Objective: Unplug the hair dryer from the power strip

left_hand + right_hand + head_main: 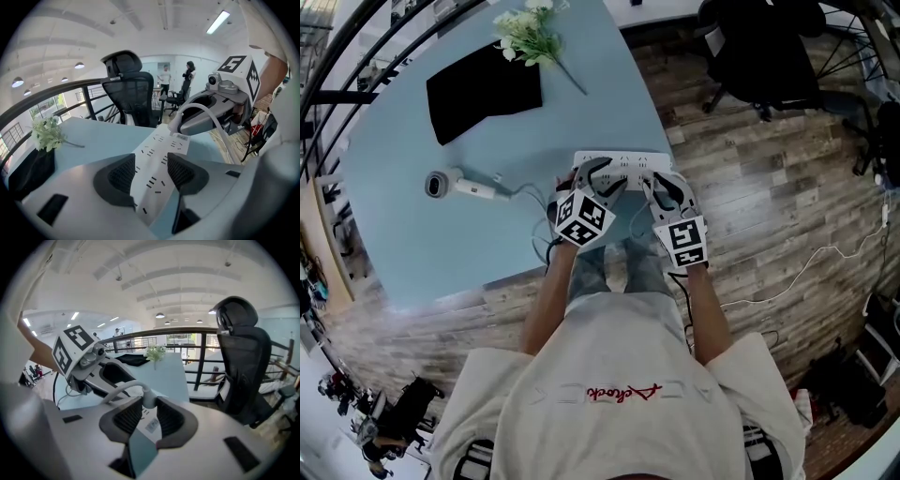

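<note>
**Plug (148, 400) at power strip (623, 167), near edge of table (412, 234)**

White plug seated at strip's end by table's right corner, clamped between jaws of right gripper (149, 407), white cord (121, 390) arching away. Strip white, flat along table's near edge. Left gripper (151, 163) astride strip's other end, jaws spread wide, one at each long side; contact not discernible. Hair dryer (450, 184), grey and white, lying mid-table, well apart from strip toward left edge. Black cloth (483, 89) and white flowers (530, 33) toward far edge.
</note>
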